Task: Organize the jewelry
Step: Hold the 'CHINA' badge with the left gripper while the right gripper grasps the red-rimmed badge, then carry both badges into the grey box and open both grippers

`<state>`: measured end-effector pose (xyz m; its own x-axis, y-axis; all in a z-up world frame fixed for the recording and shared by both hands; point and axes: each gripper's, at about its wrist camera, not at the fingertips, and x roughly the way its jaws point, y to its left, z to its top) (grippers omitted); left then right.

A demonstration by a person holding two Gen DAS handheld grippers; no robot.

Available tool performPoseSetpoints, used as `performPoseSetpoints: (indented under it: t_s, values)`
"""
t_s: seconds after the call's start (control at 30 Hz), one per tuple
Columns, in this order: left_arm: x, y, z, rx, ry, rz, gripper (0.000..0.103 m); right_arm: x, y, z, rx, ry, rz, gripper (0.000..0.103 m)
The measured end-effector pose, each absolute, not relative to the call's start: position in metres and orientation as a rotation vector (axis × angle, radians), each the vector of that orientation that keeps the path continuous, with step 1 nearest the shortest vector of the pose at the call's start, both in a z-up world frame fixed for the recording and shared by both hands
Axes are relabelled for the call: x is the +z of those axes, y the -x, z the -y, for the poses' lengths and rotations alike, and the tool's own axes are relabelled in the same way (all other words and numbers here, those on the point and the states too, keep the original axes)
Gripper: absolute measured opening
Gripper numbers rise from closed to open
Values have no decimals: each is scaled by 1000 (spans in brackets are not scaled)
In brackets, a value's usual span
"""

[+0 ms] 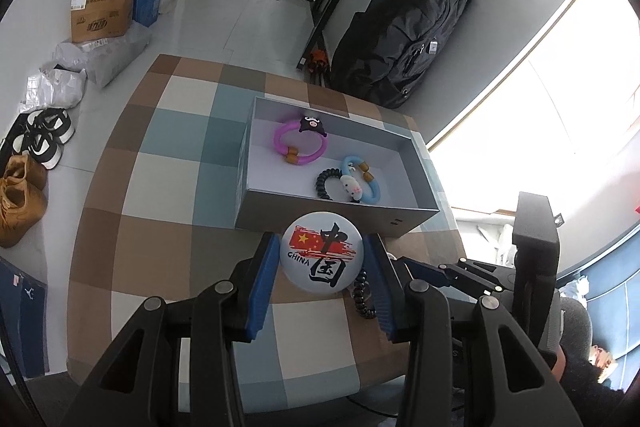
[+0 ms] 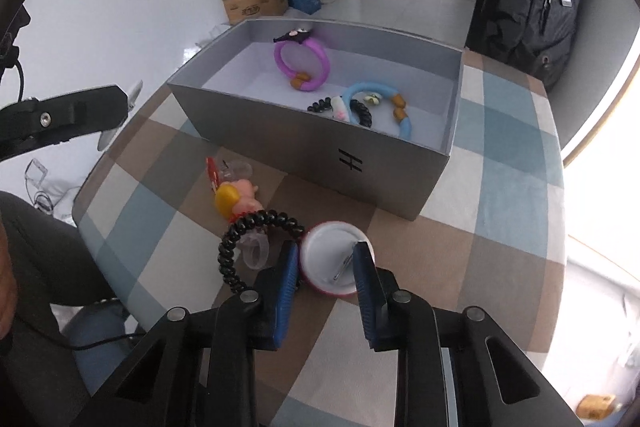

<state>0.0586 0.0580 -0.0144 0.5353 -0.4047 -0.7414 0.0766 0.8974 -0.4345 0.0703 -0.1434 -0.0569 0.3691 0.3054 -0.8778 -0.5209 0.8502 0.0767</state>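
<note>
Above the checked table (image 1: 168,187), both tools tilted down, each clamping a badge.

Bright daylight from the blown-out window (image 1: 520,131), soft shadows; sharp focus, fisheye-curved dark edges

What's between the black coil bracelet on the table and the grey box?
In the right wrist view, a small pink figure with yellow hair lies between the black coil bracelet and the grey box, plus a clear plastic piece.
</note>
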Motion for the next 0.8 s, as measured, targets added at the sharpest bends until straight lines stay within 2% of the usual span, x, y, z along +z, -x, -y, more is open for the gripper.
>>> performPoseSetpoints:
  t_s: [0.8]
  values:
    - [-1, -65, -52, -270, 372, -908, 38, -10, -67, 169, 587, 30, -953, 24]
